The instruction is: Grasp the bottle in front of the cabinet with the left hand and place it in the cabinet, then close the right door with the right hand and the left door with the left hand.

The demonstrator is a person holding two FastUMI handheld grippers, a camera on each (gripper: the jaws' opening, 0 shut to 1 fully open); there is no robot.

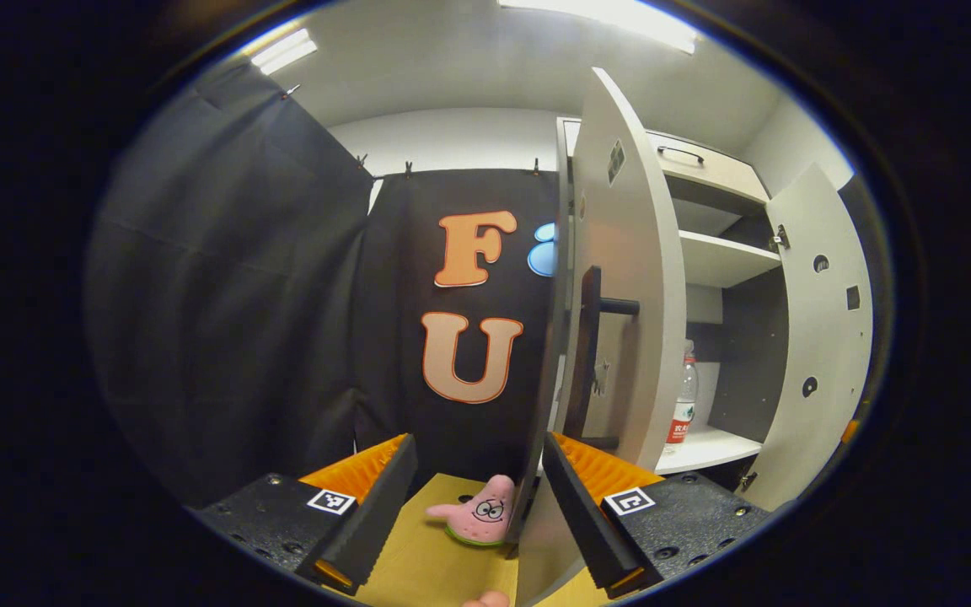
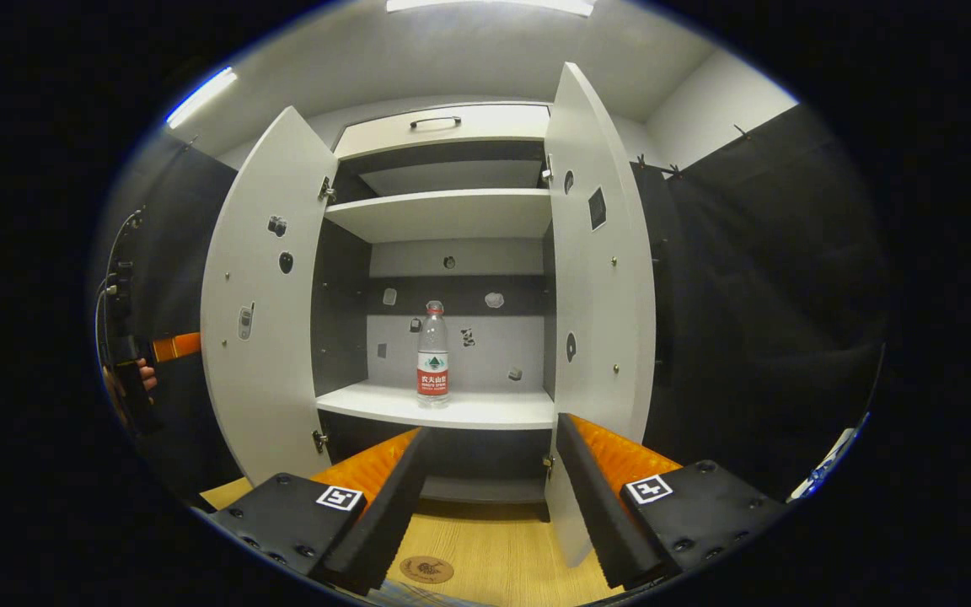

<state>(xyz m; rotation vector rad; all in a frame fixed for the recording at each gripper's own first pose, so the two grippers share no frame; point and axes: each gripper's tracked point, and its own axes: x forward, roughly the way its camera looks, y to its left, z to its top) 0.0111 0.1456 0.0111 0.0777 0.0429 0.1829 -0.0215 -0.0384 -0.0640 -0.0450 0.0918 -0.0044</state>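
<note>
Right gripper view: clear, red-labelled bottle [image 2: 432, 354] upright, seemingly capped, on cabinet shelf [image 2: 485, 410].

Pink star-shaped plush toy [image 1: 480, 512] with cartoon eyes, lying flat on the light wooden table [image 1: 418, 556] (green edging along its lower rim). Round brown coaster [image 2: 426, 569] on the wooden table surface in the right gripper view. Bright ceiling light strips [image 1: 283, 51] overhead. White back wall [image 1: 443, 139].
</note>
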